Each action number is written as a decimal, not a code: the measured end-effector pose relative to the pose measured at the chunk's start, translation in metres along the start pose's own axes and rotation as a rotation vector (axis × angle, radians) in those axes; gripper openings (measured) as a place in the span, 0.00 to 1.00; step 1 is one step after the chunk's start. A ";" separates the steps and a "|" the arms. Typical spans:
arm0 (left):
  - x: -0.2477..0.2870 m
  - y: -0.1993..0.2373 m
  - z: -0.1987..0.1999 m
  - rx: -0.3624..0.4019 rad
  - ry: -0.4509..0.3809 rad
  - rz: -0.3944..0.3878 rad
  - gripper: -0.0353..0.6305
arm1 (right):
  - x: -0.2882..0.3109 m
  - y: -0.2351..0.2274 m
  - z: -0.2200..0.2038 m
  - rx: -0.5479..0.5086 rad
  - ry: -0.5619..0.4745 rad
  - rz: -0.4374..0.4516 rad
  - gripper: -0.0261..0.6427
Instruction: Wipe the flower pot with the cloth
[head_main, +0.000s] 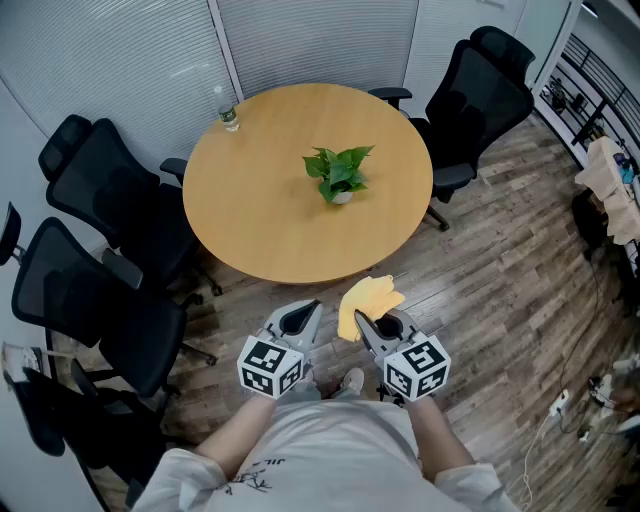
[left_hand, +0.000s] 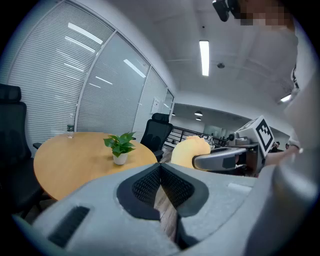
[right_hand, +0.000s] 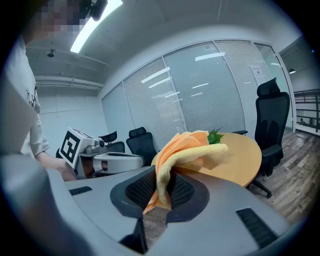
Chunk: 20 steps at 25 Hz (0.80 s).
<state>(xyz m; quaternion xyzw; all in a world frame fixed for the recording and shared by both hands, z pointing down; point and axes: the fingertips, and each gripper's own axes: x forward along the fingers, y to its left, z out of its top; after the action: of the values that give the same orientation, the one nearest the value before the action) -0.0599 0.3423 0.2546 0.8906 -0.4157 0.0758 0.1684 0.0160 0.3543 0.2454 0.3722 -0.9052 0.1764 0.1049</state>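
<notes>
Left gripper (left_hand: 160, 170) empty, jaws together, held over the floor short of the table's (head_main: 260, 220) near edge. Right gripper (right_hand: 161, 190) just beside it, jaws clamped on yellow-orange cloth (right_hand: 186, 150), which bunches up above them. Pot (head_main: 341, 197) with green plant (head_main: 338, 168) stands upright near the middle of the round wood table, well apart from both grippers. Bottle (head_main: 228, 110) at far-left edge. Black chairs (head_main: 110, 200) around.

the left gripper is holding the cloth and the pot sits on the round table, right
Not quite: the cloth is clamped in the right gripper, as the right gripper view shows. The left gripper is shut and empty. The pot does sit on the round table.
</notes>
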 end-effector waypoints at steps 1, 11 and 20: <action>-0.001 0.001 0.000 0.001 0.001 0.001 0.07 | 0.000 0.001 0.001 -0.001 -0.003 -0.001 0.12; -0.006 -0.002 -0.001 0.000 0.001 0.014 0.07 | -0.003 0.007 0.002 -0.013 -0.011 0.006 0.12; 0.003 -0.018 0.007 0.005 -0.016 0.017 0.07 | -0.012 0.009 0.007 -0.027 -0.040 0.048 0.12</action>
<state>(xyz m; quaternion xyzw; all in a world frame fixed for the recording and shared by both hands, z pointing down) -0.0442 0.3489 0.2446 0.8881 -0.4242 0.0711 0.1620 0.0174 0.3650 0.2336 0.3523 -0.9181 0.1590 0.0876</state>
